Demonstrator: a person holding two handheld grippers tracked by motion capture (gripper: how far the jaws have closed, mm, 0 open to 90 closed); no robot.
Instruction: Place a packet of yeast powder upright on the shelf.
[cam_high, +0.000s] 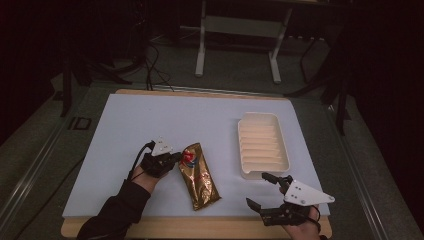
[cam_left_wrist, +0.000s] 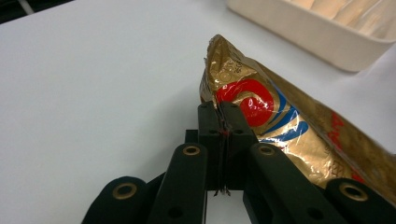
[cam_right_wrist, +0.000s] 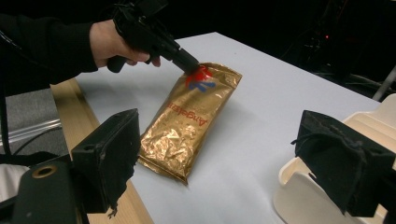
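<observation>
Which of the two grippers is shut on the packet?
The left gripper, pinching the gold packet at its edge; the right gripper is open.

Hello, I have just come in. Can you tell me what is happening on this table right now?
A person sits at a white-topped table with a black two-jaw gripper in each hand. The left gripper is shut on the edge of a shiny gold foil snack packet, near its red and blue logo; the packet lies flat on the table. The right gripper is open and holds nothing, at the near edge of the table, just in front of a cream ribbed plastic tray. The tray looks empty.
</observation>
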